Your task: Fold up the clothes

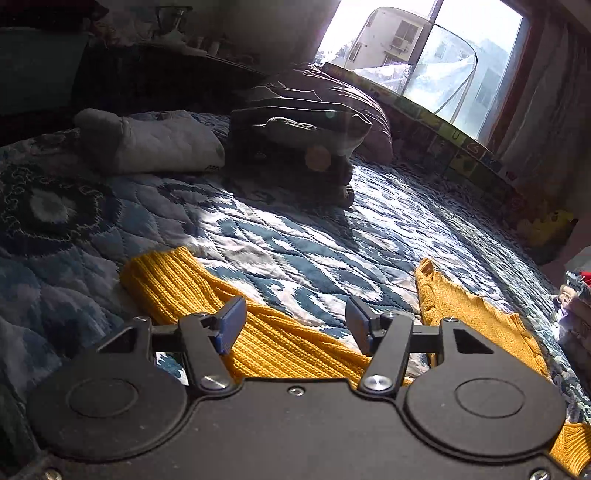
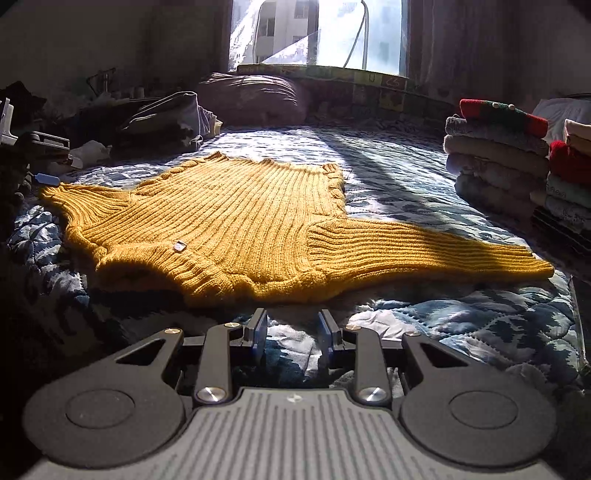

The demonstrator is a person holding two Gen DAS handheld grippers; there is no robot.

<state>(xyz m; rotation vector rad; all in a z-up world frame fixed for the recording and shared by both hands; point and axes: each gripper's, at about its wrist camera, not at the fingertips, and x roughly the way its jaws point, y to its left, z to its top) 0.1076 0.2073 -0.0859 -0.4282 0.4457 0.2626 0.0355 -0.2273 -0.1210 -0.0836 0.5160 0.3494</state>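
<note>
Two views show one mustard-yellow ribbed sweater (image 2: 236,221) spread flat on a bed covered by a blue-and-white quilt (image 2: 461,325). Nearest the right wrist camera, the right hand-held gripper (image 2: 292,332) hangs low over bare quilt just short of the sweater's collar edge, its jaws apart with nothing between them. A small label (image 2: 179,246) sits on the knit close to the neckline. One sleeve (image 2: 424,251) stretches out to the right, lying flat in the sunlight; the other sleeve runs off to the left.

From the left wrist camera, the left hand-held gripper (image 1: 295,325) hovers over a sleeve (image 1: 221,317), jaws wide apart and empty, with quilt showing between the blue pads.

Farther back on the right stand stacks of folded clothes (image 2: 498,162), well apart from the sweater. On the left lies a loose heap of dark garments (image 1: 295,147) beside a pale folded cloth (image 1: 159,144). Beyond them a plum-coloured pillow (image 2: 255,92) rests below the bright window (image 2: 317,33).
</note>
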